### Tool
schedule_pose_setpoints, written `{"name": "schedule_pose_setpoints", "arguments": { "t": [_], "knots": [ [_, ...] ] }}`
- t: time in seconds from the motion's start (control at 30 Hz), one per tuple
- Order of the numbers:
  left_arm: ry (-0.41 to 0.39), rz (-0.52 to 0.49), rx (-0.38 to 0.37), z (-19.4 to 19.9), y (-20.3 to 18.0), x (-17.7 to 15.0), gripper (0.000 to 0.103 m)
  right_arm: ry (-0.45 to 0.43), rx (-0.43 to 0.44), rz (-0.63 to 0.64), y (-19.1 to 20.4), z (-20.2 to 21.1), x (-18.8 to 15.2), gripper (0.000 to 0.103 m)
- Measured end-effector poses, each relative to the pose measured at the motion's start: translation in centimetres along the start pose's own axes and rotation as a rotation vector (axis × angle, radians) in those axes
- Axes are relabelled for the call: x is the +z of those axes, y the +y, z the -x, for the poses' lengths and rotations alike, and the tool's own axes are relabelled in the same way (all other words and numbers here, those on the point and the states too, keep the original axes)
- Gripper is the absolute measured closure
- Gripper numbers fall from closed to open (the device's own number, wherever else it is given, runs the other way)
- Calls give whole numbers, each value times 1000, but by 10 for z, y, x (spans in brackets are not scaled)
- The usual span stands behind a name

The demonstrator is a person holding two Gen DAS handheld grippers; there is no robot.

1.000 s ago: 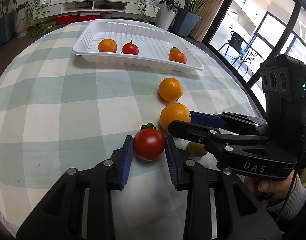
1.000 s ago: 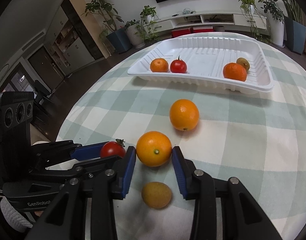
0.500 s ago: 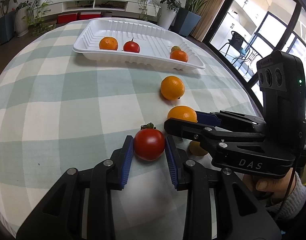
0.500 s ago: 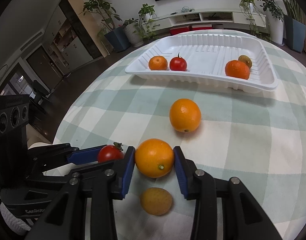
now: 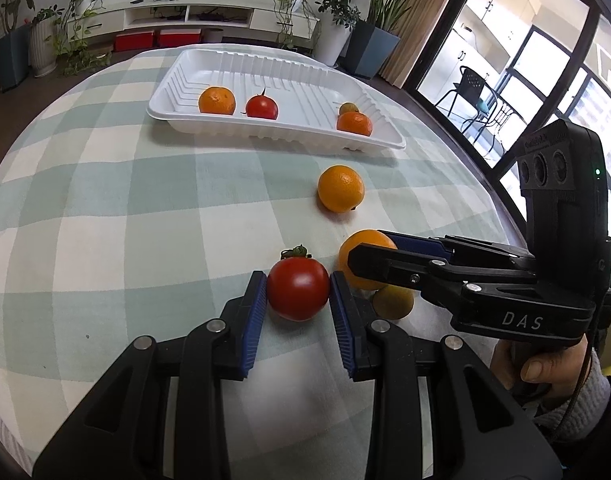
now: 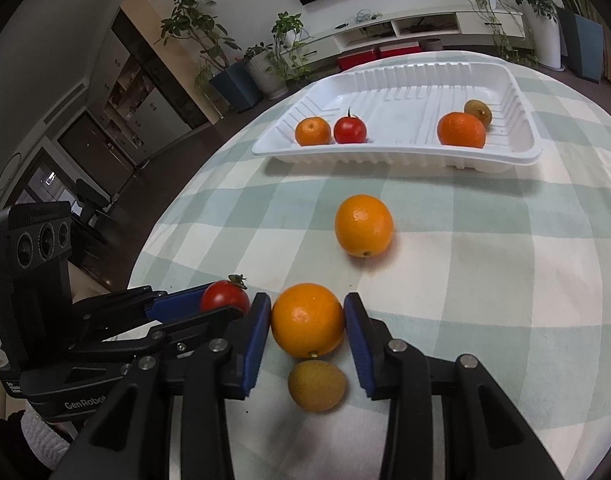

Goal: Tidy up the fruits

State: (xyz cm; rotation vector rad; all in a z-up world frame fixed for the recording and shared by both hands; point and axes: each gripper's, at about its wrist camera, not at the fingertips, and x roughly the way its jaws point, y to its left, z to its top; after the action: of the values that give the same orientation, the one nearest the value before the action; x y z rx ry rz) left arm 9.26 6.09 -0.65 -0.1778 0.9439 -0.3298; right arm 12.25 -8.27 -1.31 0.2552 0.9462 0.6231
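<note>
1. The left hand-held gripper (image 5: 298,300) squeezes a round red tomato (image 5: 297,293) near the counter's (image 5: 105,208) front edge.
2. The right hand-held gripper (image 6: 307,330) pinches a round orange fruit (image 6: 307,319) just beside it.

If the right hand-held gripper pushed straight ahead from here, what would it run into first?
The right hand-held gripper, already shut on one orange, would probably meet the loose orange on the cloth first, then the white tray. Depth is unclear: pointing downward, it might press into the table sooner.
</note>
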Motion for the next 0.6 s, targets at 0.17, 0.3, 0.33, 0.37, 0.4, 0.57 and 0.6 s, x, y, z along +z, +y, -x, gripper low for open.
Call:
{"name": "schedule_pose_setpoints", "arguments": {
  "t": [0.17,0.3,0.33,0.37,0.4,0.57,0.6],
  "knots": [
    [-1,-4,4,0,0,3,73,2,-2,1,0,2,1,62],
    [0,-3,5,0,-1,2,73,10,-21,16,1,1,0,62],
    [1,-1,5,-1,0,2,73,14,-24,26,2,1,0,62],
    [3,1,5,-2,0,2,73,14,-32,38,4,2,0,62],
    [6,3,6,-3,1,1,73,12,-39,46,5,1,-1,62],
    [7,5,5,-3,1,0,73,26,-52,49,5,-3,-5,61],
    [5,5,5,-3,2,0,73,22,-53,47,4,-3,-5,61]
  ]
}}
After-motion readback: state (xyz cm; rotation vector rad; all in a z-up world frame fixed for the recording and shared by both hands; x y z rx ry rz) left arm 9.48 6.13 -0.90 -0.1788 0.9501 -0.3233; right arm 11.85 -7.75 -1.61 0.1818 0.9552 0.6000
